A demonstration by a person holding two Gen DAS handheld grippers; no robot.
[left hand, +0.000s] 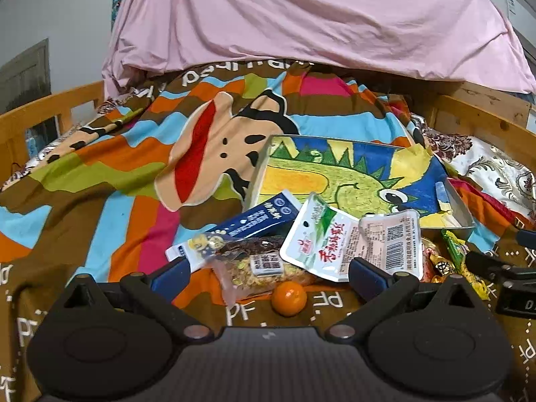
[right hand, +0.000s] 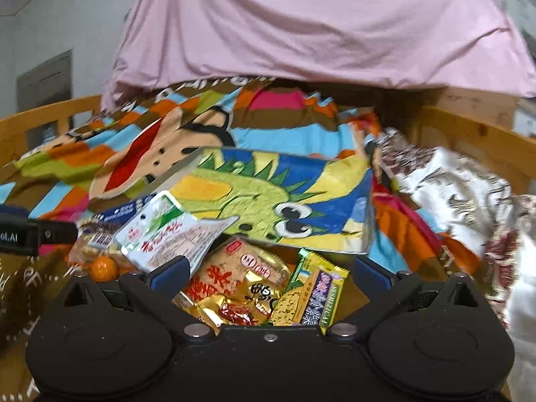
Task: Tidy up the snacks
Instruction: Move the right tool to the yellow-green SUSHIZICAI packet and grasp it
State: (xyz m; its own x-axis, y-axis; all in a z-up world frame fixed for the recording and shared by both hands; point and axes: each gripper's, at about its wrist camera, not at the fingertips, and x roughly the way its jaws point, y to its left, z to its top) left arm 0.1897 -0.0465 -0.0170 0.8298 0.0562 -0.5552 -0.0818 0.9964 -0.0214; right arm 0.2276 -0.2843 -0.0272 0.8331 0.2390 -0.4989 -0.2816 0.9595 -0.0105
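1. The left gripper [left hand: 269, 273] is hanging low over a bright striped blanket [left hand: 110, 181] on a bed. Its two blue fingers [left hand: 172, 276] are standing wide apart and holding nothing.
2. A little orange [left hand: 288, 298] is sitting on the blanket just in front of this gripper, between the fingers but not touching them.
3. Right behind the orange, a clear bag of yellow bits [left hand: 264, 268] is lying flat. A dark blue carton [left hand: 241, 224] is lying behind the bag.
4. A white packet with red writing [left hand: 321, 238] is leaning on the pile. Another white packet with a barcode [left hand: 392, 238] is lying beside it.
5. Behind the snacks, a shallow box with a green dinosaur drawing [left hand: 351, 181] is sitting on the blanket. I cannot see any snack sitting inside it.
6. The right gripper [right hand: 269, 273] is hanging over more snacks. Its fingers [right hand: 171, 273] are also standing wide apart and not pinching anything.
7. Between these fingers, a pink packet with red marks [right hand: 234, 268] and a gold shiny packet [right hand: 241, 298] are lying together. A yellow and purple bar [right hand: 315, 294] is lying just beside them.
8. A big pink cloth [left hand: 301, 16] is hanging at the far end of the bed, and a wooden rail [left hand: 43, 107] is running along the side.
9. The right wrist picture is a bit blurry.
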